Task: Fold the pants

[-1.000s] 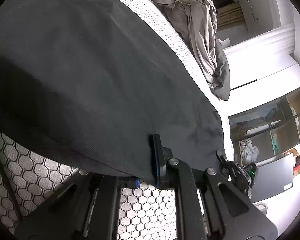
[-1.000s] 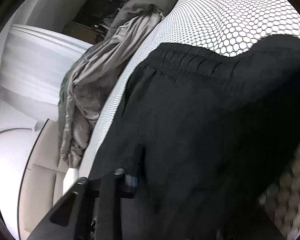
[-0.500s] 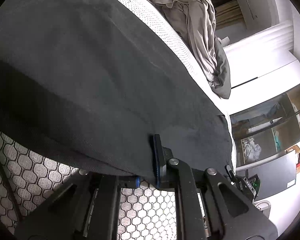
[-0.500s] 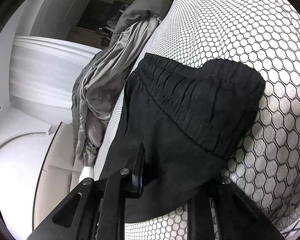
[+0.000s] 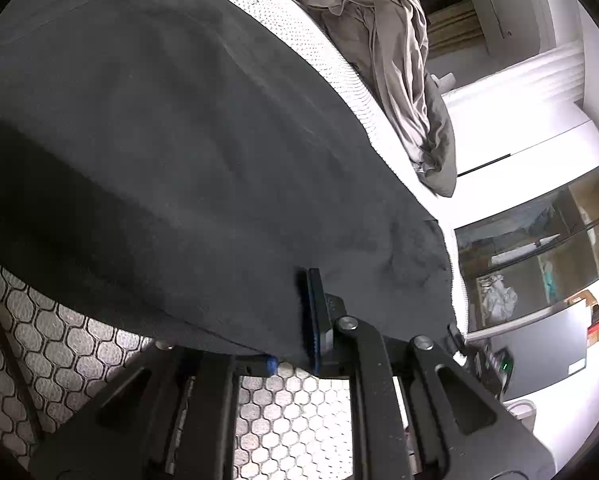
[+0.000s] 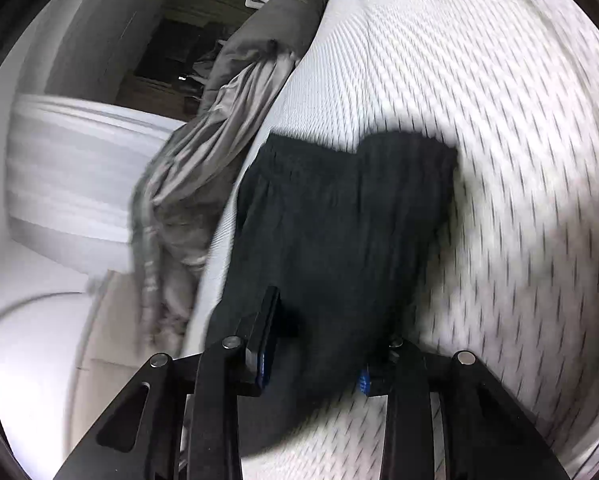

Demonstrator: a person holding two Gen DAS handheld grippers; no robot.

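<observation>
The dark pants [image 5: 203, 152] lie spread over the white hexagon-patterned mattress [image 5: 291, 412] and fill most of the left wrist view. My left gripper [image 5: 295, 356] is shut on the pants' near edge, with the cloth pinched between its blue-padded fingers [image 5: 317, 312]. In the right wrist view the pants [image 6: 339, 232] show their elastic waistband end, bunched and blurred by motion. My right gripper [image 6: 315, 360] stands with its jaws apart, and the cloth lies between and over them.
A crumpled grey-beige blanket [image 5: 395, 52] lies along the far side of the mattress; it also shows in the right wrist view [image 6: 203, 152]. White wardrobe panels [image 5: 511, 120] and a shelf with a dark monitor [image 5: 539, 352] stand beyond the bed edge.
My right gripper has opened and pulled back from the waistband, so more mattress shows around the pants. My left gripper stays shut on the cloth and has barely moved.
</observation>
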